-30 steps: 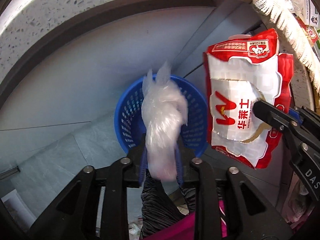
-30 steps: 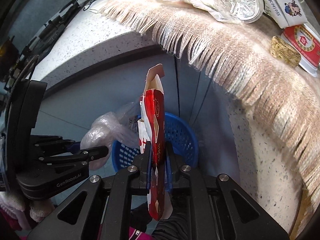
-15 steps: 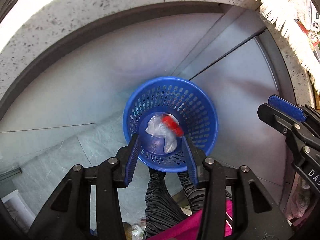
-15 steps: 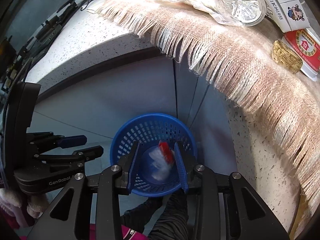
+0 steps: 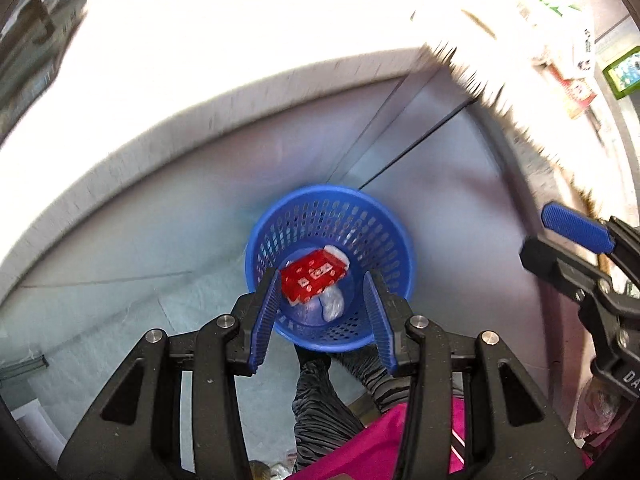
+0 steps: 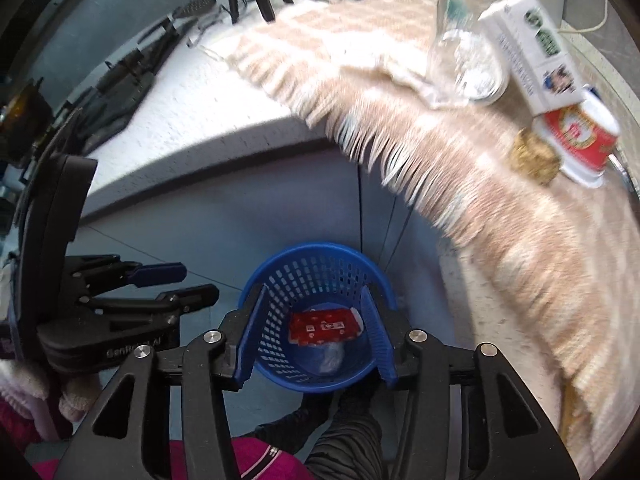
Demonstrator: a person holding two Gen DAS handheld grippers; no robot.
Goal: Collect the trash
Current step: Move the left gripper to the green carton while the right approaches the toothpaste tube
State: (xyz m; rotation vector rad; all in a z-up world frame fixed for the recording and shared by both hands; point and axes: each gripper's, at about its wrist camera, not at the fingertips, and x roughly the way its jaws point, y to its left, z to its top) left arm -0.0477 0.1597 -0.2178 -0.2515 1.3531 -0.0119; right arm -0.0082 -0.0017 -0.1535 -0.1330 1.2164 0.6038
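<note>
Both grippers sit over the blue basket point(image 5: 330, 268) on the floor and neither is carrying anything. Left to right: the left gripper point(image 5: 322, 318) has its blue pads apart with only air between them, basket showing through the gap. The right gripper point(image 6: 318, 330) is the same deal, and its jaws have just been opening, nothing between them.

The first trash is down in the basket: the red and white wrapper point(image 5: 313, 277) lies flat on top, and the crumpled clear plastic bag point(image 5: 333, 303) is tucked under its near right edge.

What's left is up on the fringed cloth point(image 6: 460, 152) on the counter, to the right. The clear plastic bottle point(image 6: 466, 64) lies on its side: light, smooth, probably slippery and easy to squash, so I'd pinch across the body near the neck, gently. Just right of it is the white carton point(image 6: 528, 46): stiff flat walls, so clamp across the narrow faces; can't tell if it's empty. Below that, the red and white tub point(image 6: 582, 140) lies tipped on its side: thin walled, so grab the rim or across the body. The small brown lump point(image 6: 534, 158) beside it looks crumbly, light pinch only.
</note>
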